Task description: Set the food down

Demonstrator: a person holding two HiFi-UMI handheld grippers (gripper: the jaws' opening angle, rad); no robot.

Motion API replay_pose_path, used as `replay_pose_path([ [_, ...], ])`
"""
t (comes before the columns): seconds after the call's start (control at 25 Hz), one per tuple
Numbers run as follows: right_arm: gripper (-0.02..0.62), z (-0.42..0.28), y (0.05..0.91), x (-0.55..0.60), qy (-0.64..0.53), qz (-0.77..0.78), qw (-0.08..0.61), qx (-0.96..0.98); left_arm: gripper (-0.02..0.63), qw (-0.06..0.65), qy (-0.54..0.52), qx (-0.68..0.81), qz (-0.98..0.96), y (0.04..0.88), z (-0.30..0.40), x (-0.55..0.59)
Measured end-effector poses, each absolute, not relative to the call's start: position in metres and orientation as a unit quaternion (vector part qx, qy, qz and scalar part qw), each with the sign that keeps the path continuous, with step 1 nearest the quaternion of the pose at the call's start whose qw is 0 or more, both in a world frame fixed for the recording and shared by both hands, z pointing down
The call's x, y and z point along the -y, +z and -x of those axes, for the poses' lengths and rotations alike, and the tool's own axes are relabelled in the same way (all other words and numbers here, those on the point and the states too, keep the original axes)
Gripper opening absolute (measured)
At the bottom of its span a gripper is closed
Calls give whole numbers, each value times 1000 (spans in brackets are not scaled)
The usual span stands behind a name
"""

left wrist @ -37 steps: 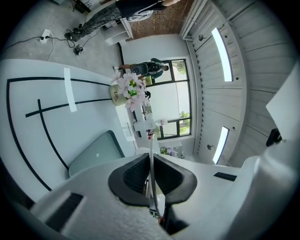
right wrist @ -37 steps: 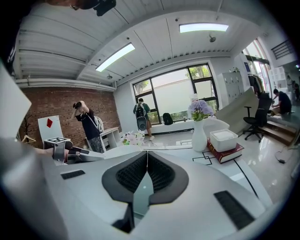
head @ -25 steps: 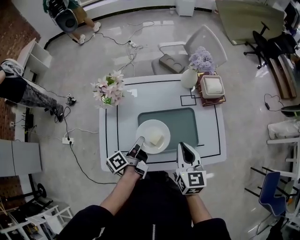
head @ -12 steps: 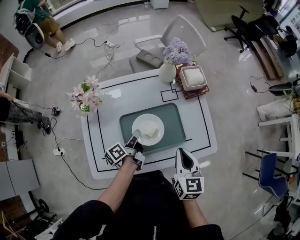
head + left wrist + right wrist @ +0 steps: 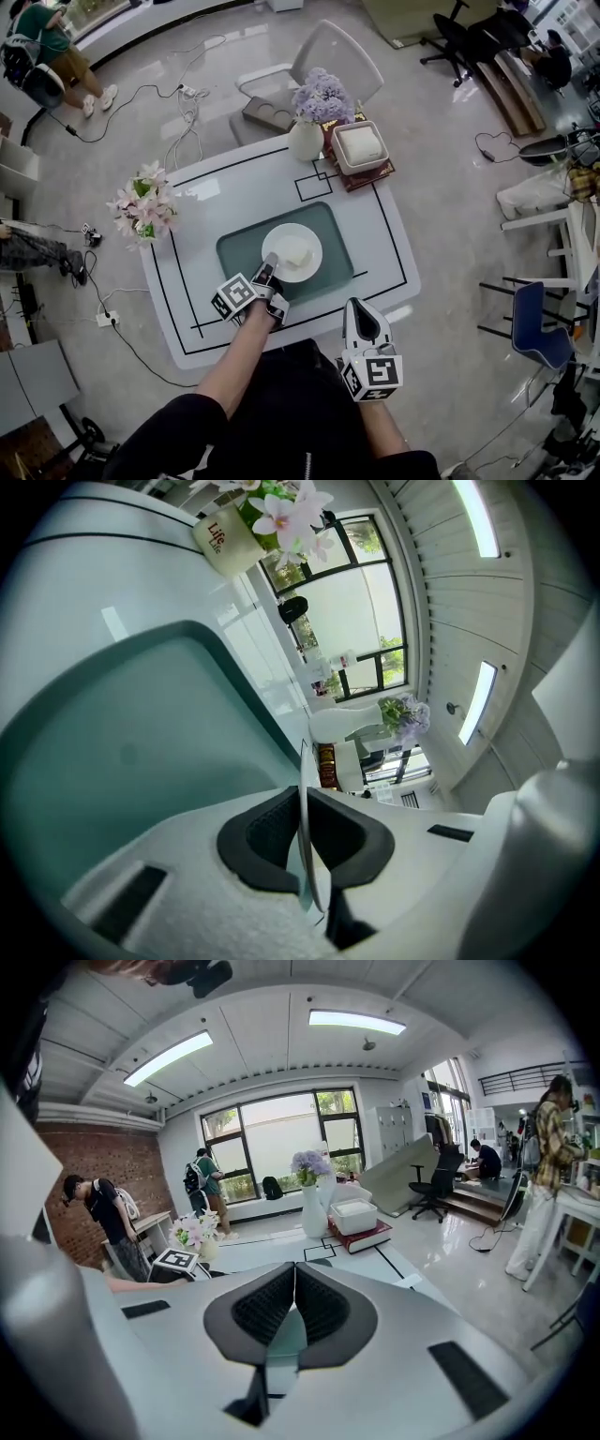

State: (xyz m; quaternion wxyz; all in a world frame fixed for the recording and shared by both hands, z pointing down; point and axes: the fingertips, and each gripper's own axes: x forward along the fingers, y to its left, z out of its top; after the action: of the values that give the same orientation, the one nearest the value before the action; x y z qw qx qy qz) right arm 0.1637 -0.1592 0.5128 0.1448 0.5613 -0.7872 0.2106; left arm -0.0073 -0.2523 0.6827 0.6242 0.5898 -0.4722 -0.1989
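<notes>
A white plate [image 5: 307, 266] with a pale block of food [image 5: 293, 248] lies over the middle of the green mat [image 5: 336, 274] on the white table [image 5: 183, 298]. My left gripper [image 5: 268, 265] is shut on the plate's near rim. In the left gripper view the thin rim [image 5: 306, 789] stands edge-on between the pads of the left gripper [image 5: 305, 832], with the mat [image 5: 122, 752] close below. I cannot tell if the plate touches the mat. My right gripper [image 5: 361, 316] is shut and empty at the table's front edge, as the right gripper [image 5: 293, 1309] view also shows.
A pot of pink flowers [image 5: 141, 208] stands at the table's left edge. At the far side are a white vase [image 5: 307, 141] of purple flowers and a white box [image 5: 361, 144] on books. A chair [image 5: 323, 56] is behind the table.
My left gripper has carried the plate forward and down, from the table's front edge to over the middle of the green mat. The right gripper has drawn slightly back from the table.
</notes>
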Motion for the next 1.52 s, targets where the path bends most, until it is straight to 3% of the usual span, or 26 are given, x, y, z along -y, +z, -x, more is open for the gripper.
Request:
replay_pose_path([
  [1.12, 11, -164, 528, 154, 210, -554, 174, 787, 25, 622, -150, 476, -604, 712, -13, 249],
  [1.2, 11, -163, 528, 153, 210, -552, 173, 788, 67, 619, -164, 467, -610, 707, -14, 250],
  [1.28, 11, -163, 527, 153, 210, -551, 174, 789, 152, 618, -170, 460, -615, 703, -16, 252],
  [1.52, 11, -160, 527, 151, 210, -546, 173, 792, 292, 591, -181, 458, -639, 692, -16, 254],
])
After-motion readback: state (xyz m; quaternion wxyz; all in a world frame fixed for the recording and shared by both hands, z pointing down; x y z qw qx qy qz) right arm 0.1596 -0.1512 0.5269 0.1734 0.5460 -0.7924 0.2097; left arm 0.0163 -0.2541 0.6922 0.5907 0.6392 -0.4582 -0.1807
